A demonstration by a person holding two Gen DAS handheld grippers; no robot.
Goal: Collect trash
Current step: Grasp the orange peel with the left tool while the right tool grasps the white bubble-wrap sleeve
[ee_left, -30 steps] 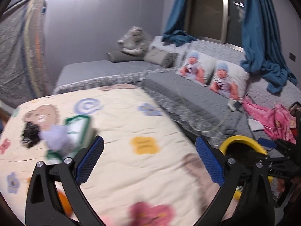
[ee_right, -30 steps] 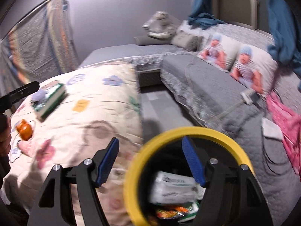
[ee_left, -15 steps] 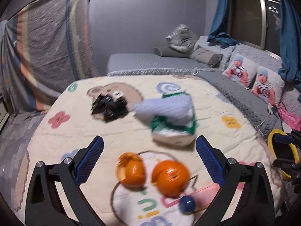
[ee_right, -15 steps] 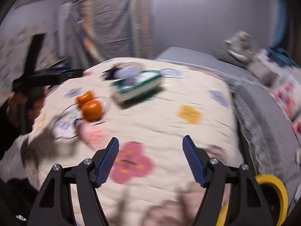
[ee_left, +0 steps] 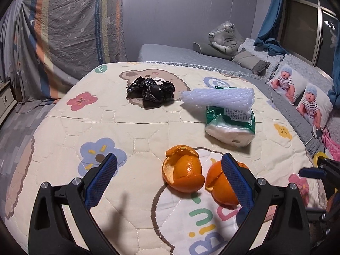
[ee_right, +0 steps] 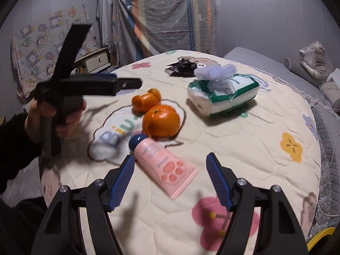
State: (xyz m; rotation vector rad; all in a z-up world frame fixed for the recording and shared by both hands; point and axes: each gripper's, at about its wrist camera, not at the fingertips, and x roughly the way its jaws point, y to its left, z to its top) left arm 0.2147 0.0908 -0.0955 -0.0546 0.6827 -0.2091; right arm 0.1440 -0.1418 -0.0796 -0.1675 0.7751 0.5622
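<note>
Both grippers hover released over a cartoon-print quilt (ee_right: 244, 131): the right gripper (ee_right: 170, 178) stands spread with a pink tube (ee_right: 163, 159) lying near, between its fingers but untouched, and the left gripper (ee_left: 167, 180) gapes empty just above two orange peels (ee_left: 182, 172). Farther on, right of centre, a green-and-white tissue pack (ee_left: 230, 123) carries a white foam net (ee_left: 218, 96). Farthest, to its left, lies a crumpled black bag (ee_left: 150, 90).

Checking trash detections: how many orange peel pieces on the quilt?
2. One orange peel sits between the left gripper's fingers; the other peel lies beside it, partly behind the right-hand finger. None visible elsewhere.
</note>
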